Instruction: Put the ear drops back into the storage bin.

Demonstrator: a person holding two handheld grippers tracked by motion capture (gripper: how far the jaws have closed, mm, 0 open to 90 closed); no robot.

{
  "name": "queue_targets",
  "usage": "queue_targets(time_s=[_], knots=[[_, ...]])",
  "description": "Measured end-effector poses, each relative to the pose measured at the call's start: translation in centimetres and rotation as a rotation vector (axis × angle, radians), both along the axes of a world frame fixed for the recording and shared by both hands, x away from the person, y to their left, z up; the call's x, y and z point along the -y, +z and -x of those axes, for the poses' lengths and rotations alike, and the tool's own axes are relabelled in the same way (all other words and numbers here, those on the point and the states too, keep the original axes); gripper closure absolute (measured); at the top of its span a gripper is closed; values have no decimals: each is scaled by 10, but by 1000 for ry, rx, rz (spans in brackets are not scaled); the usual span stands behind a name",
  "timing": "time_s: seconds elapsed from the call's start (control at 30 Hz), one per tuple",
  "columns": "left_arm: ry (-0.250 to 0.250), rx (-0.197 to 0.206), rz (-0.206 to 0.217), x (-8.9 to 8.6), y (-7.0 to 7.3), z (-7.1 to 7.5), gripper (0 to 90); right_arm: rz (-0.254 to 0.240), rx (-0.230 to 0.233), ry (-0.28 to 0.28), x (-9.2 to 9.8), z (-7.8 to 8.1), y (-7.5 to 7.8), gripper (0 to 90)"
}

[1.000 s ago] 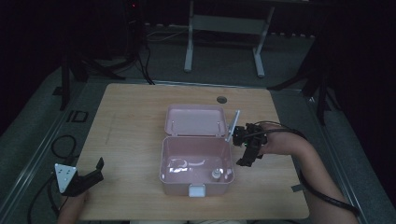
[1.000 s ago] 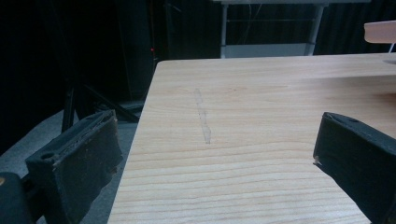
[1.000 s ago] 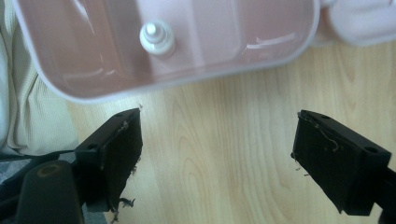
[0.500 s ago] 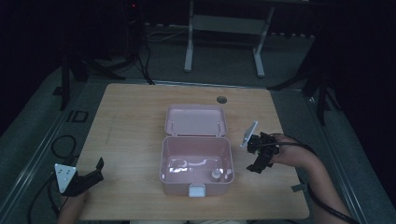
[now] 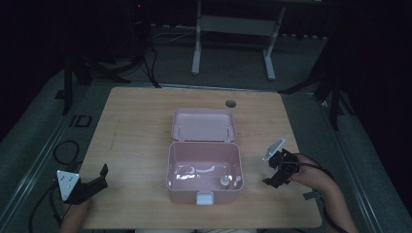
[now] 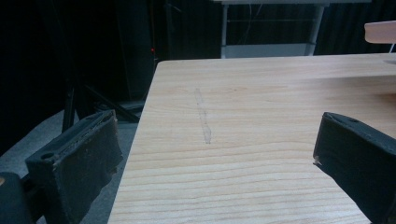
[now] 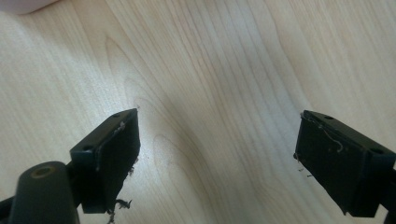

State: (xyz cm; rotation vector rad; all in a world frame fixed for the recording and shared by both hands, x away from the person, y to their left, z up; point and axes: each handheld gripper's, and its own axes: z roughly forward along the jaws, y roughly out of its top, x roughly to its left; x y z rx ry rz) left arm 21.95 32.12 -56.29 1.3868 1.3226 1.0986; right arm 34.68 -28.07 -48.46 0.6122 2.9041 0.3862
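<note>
Since a second ago the right gripper (image 5: 273,175) has drawn back from the upper right corner of the box towards the near right part of the table, and it now hangs over bare wood, well clear of the box wall; the left gripper (image 5: 99,175) has stayed where it was at the near left corner.

The light wooden rectangular table (image 5: 136,121) carries an open pale pink plastic box (image 5: 204,170) near its middle, closer to the person's edge. Its hinged pale pink lid (image 5: 204,124) lies flat, folded back on the far side, touching the box along the hinge. A white latch tab (image 5: 204,197) sits on the near wall. Inside the box, on its floor, lie a few small pale items; a small round cap-like object (image 5: 224,180) sits at the near right, the rest too faint to name.

In the right gripper view the two black jaws stand wide apart with nothing between them, over plain wood grain (image 7: 219,93). In the left gripper view the jaws are likewise wide and empty, low over the table's left edge, with a faint pale scuff mark (image 6: 203,116) on the wood ahead
</note>
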Motion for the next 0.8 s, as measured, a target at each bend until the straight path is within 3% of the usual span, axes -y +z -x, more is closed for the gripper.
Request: queue_targets(time_s=[0.2, 0.4, 0.6, 0.8], knots=[[1, 0, 0, 0, 0, 0, 10, -106, 77, -92, 20, 7, -18, 137], [2, 1, 0, 0, 0, 0, 10, -161, 167, -175, 37, 13, -30, 137], [3, 2, 0, 0, 0, 0, 10, -232, 257, -318, 49, 19, -42, 133], [3, 2, 0, 0, 0, 0, 10, -265, 365, -443, 53, 26, -53, 128]])
